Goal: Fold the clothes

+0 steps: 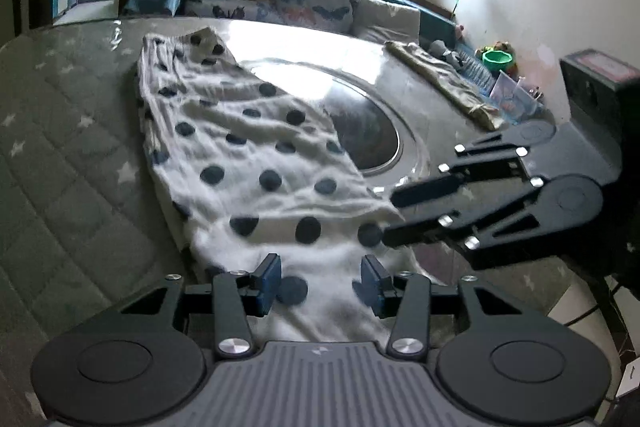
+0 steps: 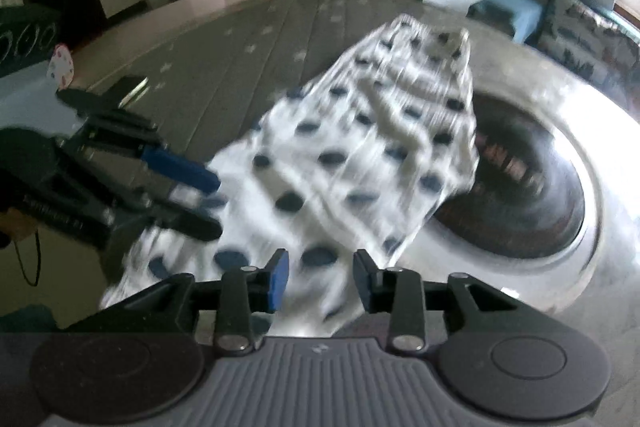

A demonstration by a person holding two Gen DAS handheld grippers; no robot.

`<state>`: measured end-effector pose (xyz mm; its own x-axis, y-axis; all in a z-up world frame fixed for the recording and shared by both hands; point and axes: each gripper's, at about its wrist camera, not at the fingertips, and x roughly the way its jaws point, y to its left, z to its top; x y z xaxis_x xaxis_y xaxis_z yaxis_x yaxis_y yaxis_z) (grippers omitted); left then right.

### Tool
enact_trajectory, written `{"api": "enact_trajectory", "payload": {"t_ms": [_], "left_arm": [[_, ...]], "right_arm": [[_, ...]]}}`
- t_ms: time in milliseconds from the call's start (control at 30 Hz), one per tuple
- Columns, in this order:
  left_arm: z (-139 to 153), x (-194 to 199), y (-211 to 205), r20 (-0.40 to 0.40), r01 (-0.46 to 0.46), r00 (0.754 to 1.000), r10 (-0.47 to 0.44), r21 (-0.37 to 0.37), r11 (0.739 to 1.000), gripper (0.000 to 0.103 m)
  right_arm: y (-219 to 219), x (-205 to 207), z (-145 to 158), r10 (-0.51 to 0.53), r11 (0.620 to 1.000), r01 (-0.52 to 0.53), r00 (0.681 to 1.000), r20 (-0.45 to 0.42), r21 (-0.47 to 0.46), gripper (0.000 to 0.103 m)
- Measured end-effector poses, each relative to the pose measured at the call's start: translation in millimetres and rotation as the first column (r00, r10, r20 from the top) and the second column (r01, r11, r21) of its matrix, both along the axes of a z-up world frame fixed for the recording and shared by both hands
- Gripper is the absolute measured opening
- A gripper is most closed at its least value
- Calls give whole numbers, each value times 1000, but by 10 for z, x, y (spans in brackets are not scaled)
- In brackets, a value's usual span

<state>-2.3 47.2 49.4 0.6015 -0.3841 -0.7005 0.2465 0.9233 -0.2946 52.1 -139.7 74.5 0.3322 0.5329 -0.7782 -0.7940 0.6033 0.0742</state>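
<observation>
One table [image 1: 420, 99] carries everything: a quilted grey starred cover [image 1: 72, 131] on its left part and a glossy top with a round inset [image 1: 372, 135] on the right. One white polka-dot garment [image 1: 248, 155] lies lengthwise across both, its right edge hiding part of the inset. One beige cloth [image 1: 444, 79] lies at the far right edge. Two grippers hover at the garment's near end: the left gripper [image 1: 319, 281] and right gripper [image 2: 321, 277] both have jaws spread apart, holding nothing. The right wrist view is motion-blurred.
</observation>
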Motion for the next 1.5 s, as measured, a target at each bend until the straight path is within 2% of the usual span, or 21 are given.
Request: {"api": "enact_trajectory", "payload": {"t_ms": [167, 433, 533, 700, 1033, 1500], "left_arm": [[-172, 109, -28, -58, 0, 998, 1, 21, 1000, 48], [-174, 138, 15, -69, -1, 998, 1, 1, 1000, 49], [-137, 162, 3, -59, 0, 998, 1, 7, 1000, 54], [-171, 183, -13, -68, 5, 998, -5, 5, 1000, 55], [-209, 184, -13, -72, 25, 997, -26, -11, 1000, 61], [-225, 197, -27, -79, 45, 996, -47, -35, 998, 69]], "right_arm": [[125, 231, -55, -11, 1000, 11, 1000, -6, -8, 36], [322, 558, -305, -19, 998, 16, 998, -61, -55, 36], [373, 632, -266, -11, 999, 8, 999, -53, -51, 36], [521, 870, -200, -8, 1000, 7, 999, -54, -30, 37], [974, 1370, -331, -22, 998, 20, 999, -32, -51, 37], [1568, 2071, -377, -81, 997, 81, 997, -14, -1, 37]]}}
